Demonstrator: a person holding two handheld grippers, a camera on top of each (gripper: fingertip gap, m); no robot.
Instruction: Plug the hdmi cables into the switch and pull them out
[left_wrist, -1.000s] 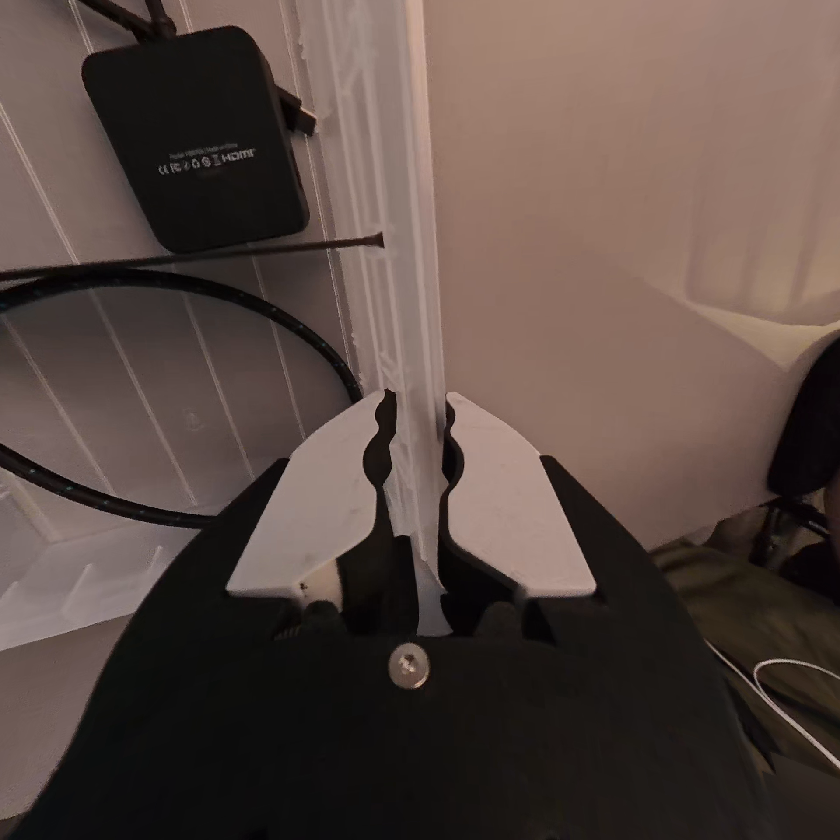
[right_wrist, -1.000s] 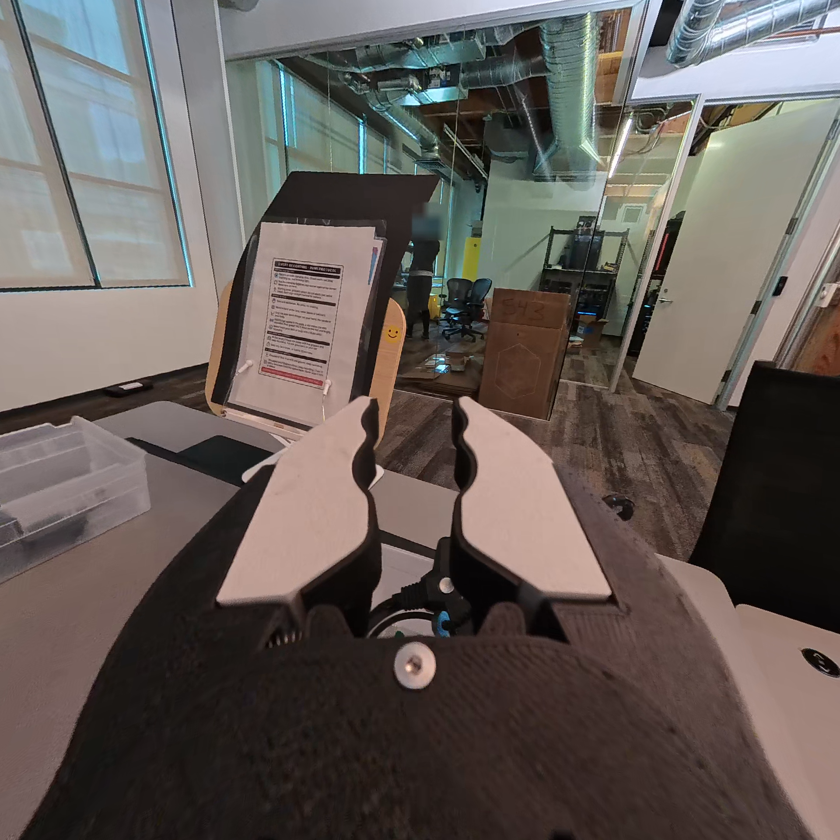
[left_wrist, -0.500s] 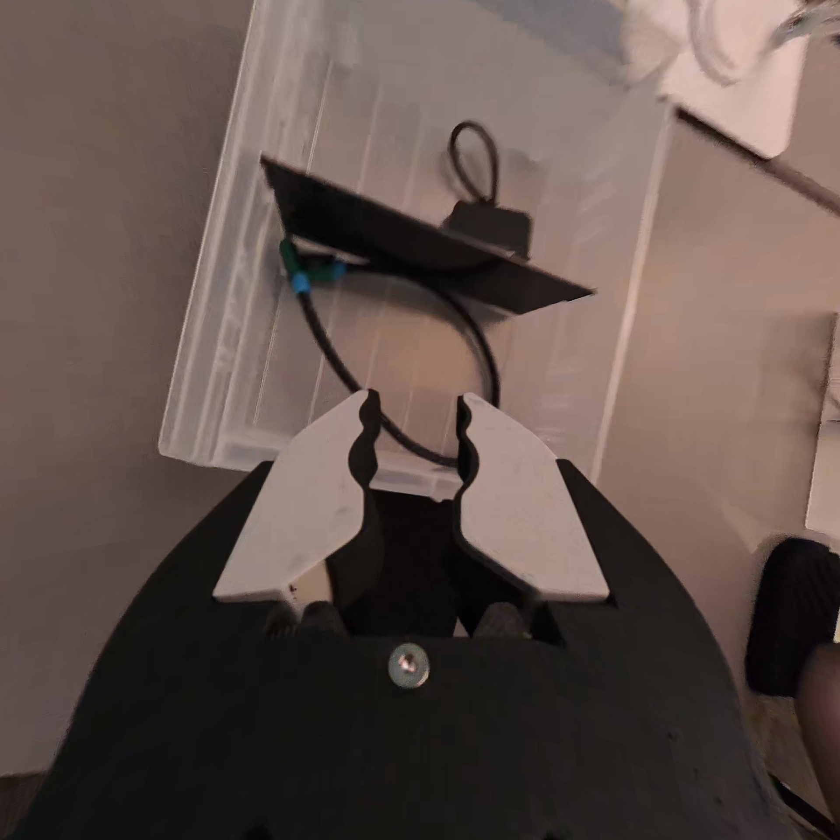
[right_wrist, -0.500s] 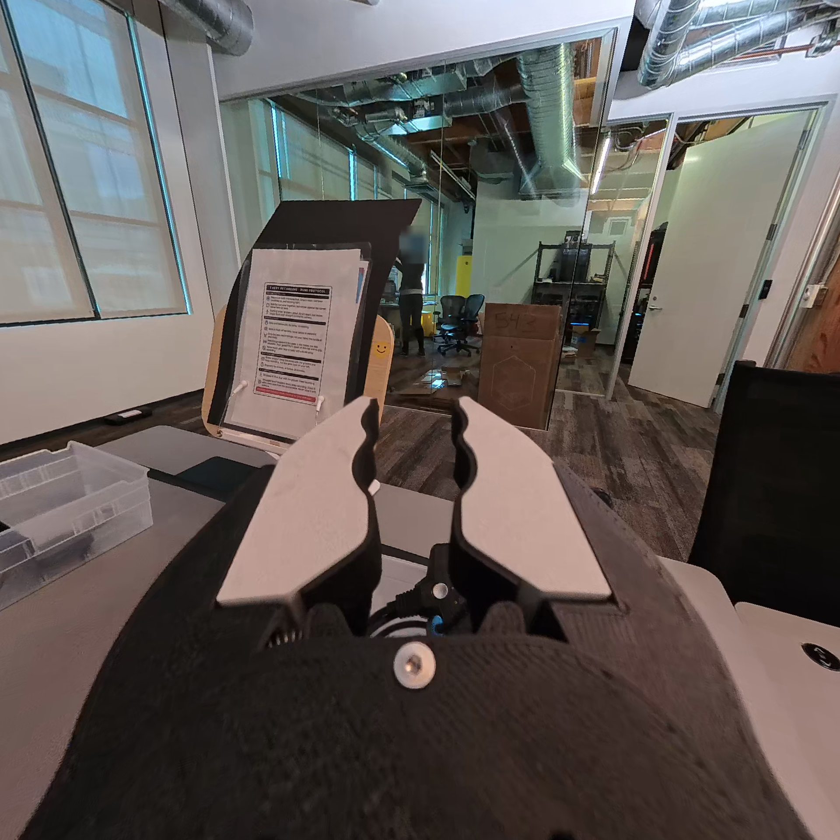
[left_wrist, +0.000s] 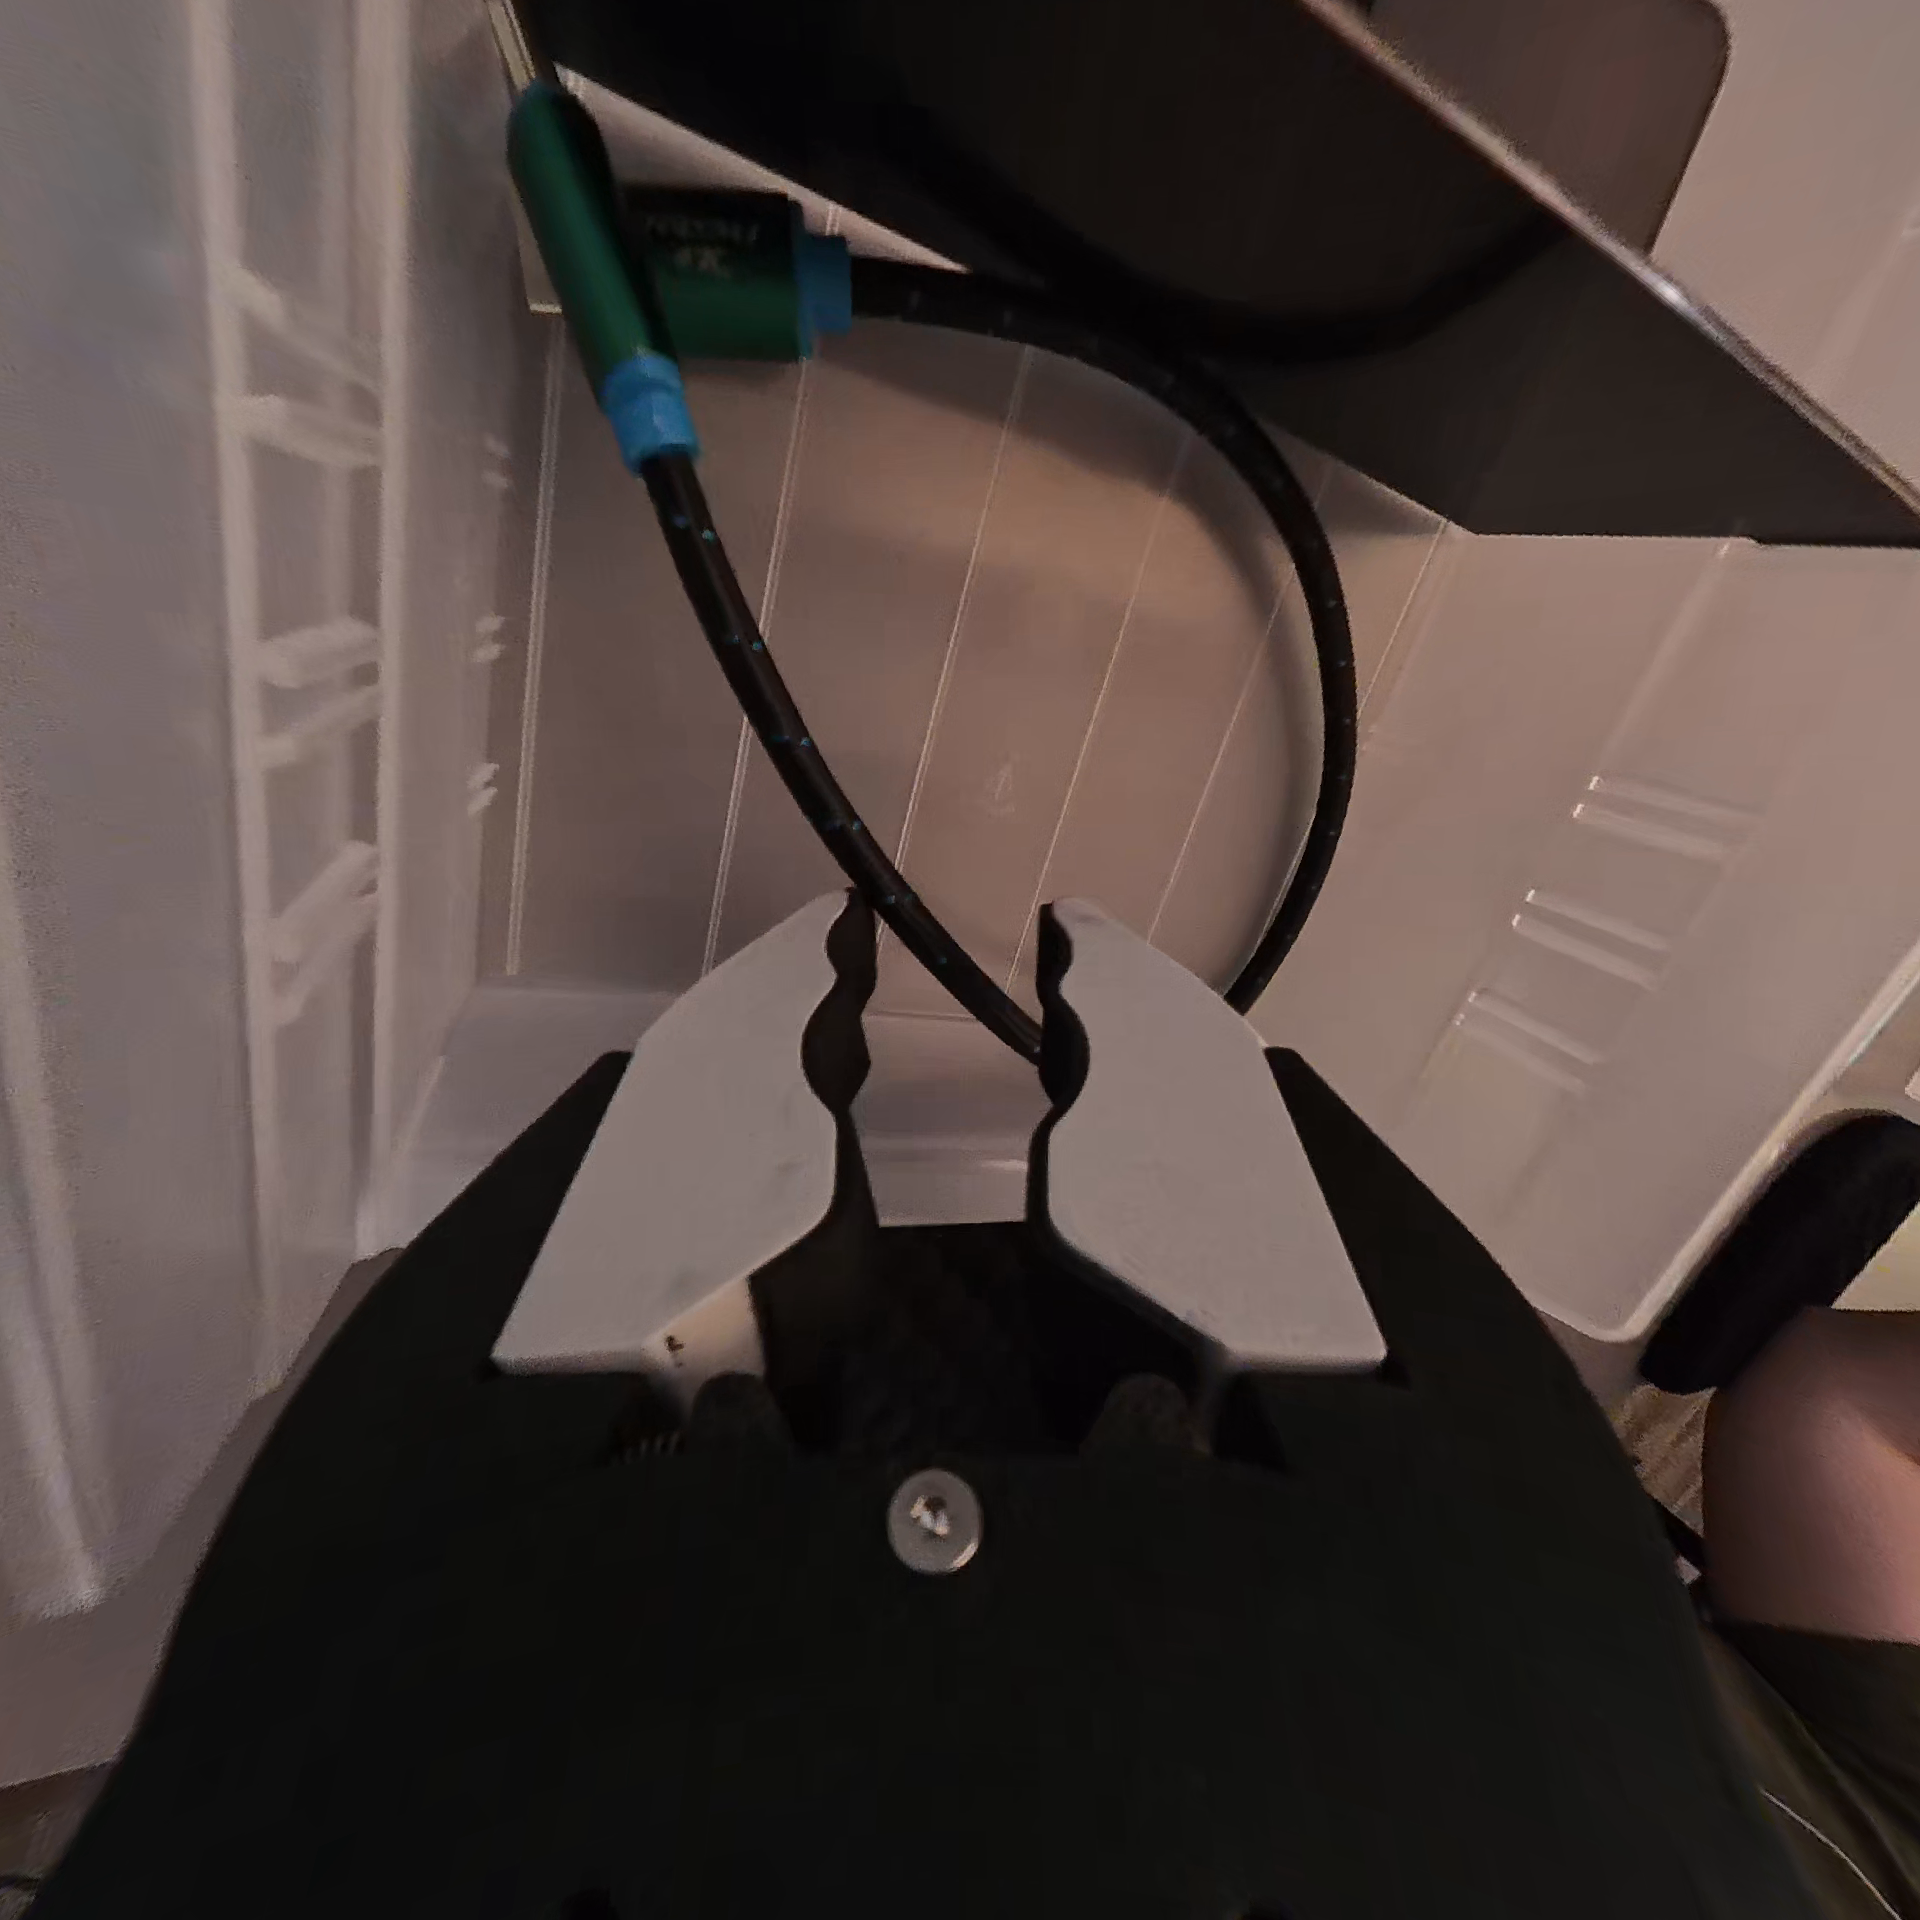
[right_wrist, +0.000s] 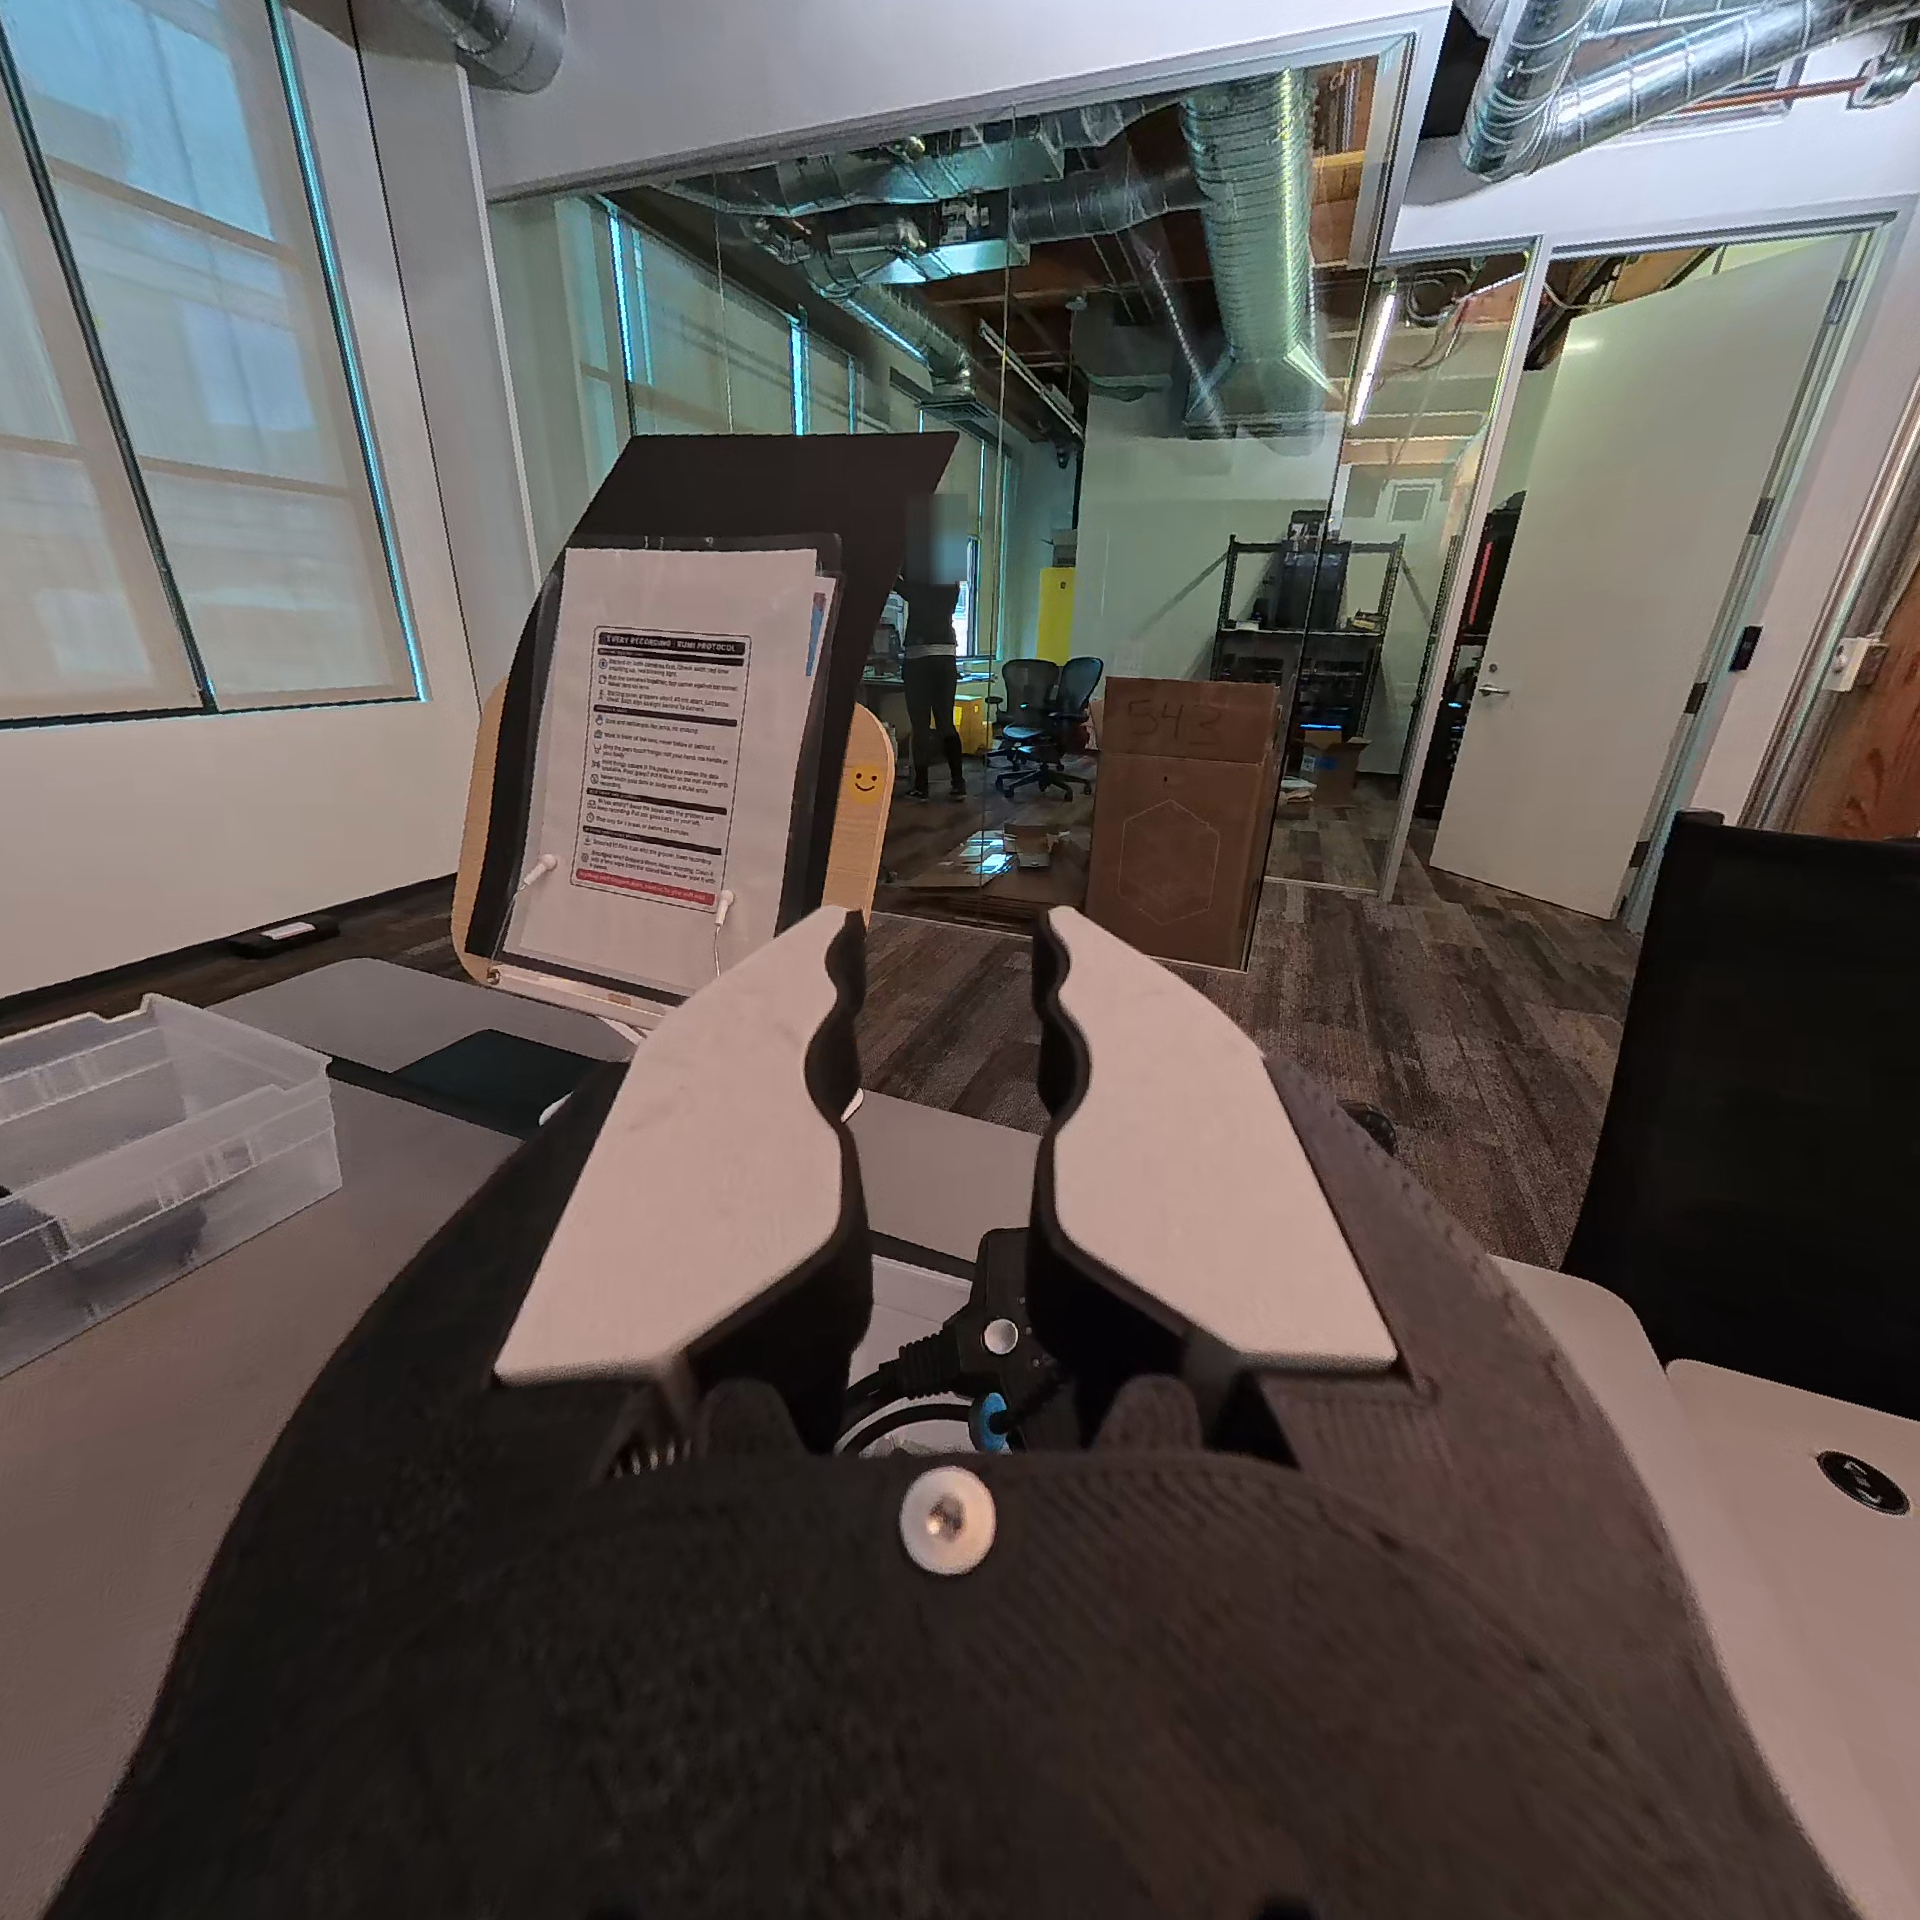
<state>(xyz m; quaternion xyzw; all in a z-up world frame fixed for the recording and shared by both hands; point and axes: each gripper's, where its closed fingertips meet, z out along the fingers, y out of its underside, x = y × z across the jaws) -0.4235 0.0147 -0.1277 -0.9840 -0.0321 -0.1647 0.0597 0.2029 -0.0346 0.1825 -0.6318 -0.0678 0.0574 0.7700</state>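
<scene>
In the left wrist view a black braided HDMI cable (left_wrist: 790, 748) lies looped in a clear plastic bin (left_wrist: 1558, 935). Its two green plugs (left_wrist: 727, 281) with blue collars lie together at the upper left, under the edge of a black flat panel (left_wrist: 1351, 208). My left gripper (left_wrist: 945, 914) is open low over the bin, and the cable runs across the gap at its fingertips. The switch does not show clearly. My right gripper (right_wrist: 945, 925) is open and holds nothing, pointing out into the room. A black connector with a blue ring (right_wrist: 997, 1351) shows below, between its finger bases.
In the right wrist view the clear bin (right_wrist: 156, 1122) stands on the grey table (right_wrist: 156, 1507) at the left. A document stand (right_wrist: 665, 769) is behind it. A black chair back (right_wrist: 1766, 1091) and a white device (right_wrist: 1787, 1475) are at the right. A person stands far off behind glass.
My left gripper let go of the bin's wall, opened wider, swung over the bin and came down close to the cable. My right gripper stayed open and shifted only slightly.
</scene>
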